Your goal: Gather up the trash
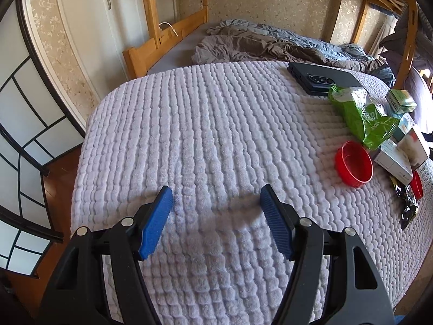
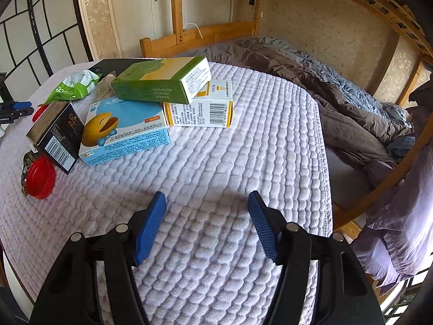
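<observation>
Trash lies on a lavender quilted cover (image 2: 216, 162). In the right wrist view a green box (image 2: 159, 80) rests on a blue box with a yellow face (image 2: 124, 130) and a yellow-white box (image 2: 200, 108). A black box (image 2: 55, 135), a red lid (image 2: 40, 177) on a dark wrapper and a green bag (image 2: 73, 85) lie to the left. My right gripper (image 2: 207, 203) is open and empty, short of the boxes. My left gripper (image 1: 216, 197) is open and empty over bare cover (image 1: 189, 135); the green bag (image 1: 362, 113), a red lid (image 1: 353, 162) and boxes (image 1: 397, 157) lie to its right.
A flat black case (image 1: 322, 77) lies behind the bag. Rumpled brown and blue bedding (image 2: 338, 103) fills the far bed inside a wooden bunk frame (image 2: 200, 33). A dark-framed paper screen (image 1: 24, 108) and wood floor are at the left. My left gripper's tip shows in the right wrist view (image 2: 15, 108).
</observation>
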